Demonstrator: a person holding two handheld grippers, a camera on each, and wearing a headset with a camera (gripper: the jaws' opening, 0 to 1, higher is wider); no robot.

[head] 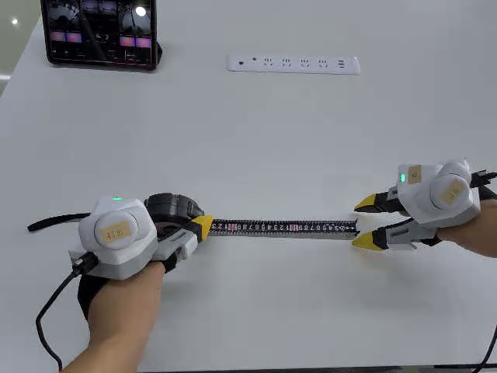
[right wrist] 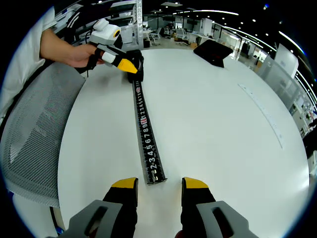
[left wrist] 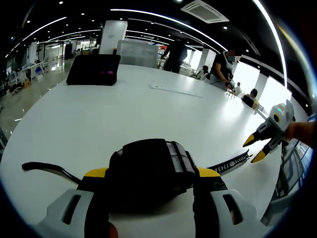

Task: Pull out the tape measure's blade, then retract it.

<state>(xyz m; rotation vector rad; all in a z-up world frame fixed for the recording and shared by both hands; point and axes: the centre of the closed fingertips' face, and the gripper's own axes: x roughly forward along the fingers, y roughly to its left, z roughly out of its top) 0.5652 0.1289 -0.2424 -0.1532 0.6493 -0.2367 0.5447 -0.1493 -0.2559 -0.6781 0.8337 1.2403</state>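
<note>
Left claw (head: pixel 185 227): your jaws clamp the black tape measure (head: pixel 172 208), one yellow tip on each side of its body. In the left gripper view the body fills the gap between them.

Right claw (head: pixel 363 223): your jaws stand wide, gripping nothing. The free end of the blade (head: pixel 283 228) lies on the table (head: pixel 272 140) just ahead of the gap between the two yellow tips, and neither pinches it.

Blade: drawn out flat and straight across the white table from the left claw to the right, numbers facing up.

A black strap (head: pixel 54 223) trails from the tape measure on the side away from the blade. A white power strip (head: pixel 293 63) and a dark tablet (head: pixel 101 31) lie well apart at the far edge.
</note>
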